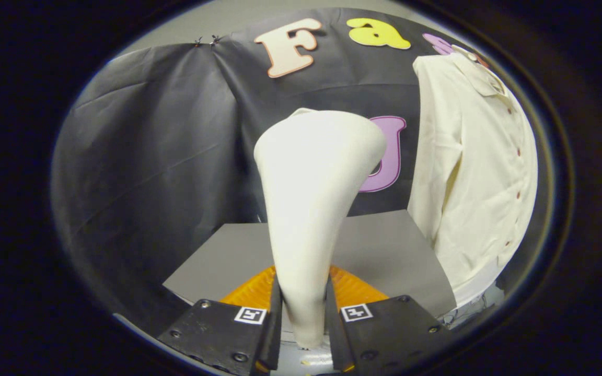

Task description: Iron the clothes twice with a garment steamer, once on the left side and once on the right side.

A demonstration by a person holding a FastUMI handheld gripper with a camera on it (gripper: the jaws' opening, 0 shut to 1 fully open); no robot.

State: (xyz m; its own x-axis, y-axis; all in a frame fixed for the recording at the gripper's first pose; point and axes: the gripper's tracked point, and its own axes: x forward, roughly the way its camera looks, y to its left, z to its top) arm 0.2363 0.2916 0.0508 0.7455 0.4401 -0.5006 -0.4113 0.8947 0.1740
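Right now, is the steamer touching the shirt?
No. The steamer stands upright, gripped between the claw's two fingers, while the shirt hangs off to the right with a gap of dark wall between them.

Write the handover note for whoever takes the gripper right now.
Gripper: shut on the white garment steamer, both fingers pressing its handle, head pointing up above them.
Cream button-up shirt: hanging against the black cloth wall, beyond the fingers and to their right, apart from the steamer.
Grey table: below, ahead of the fingers.
Done: steamer picked up.
Left: judging from the gap, bring the head to the shirt; passes on the left and right sides.
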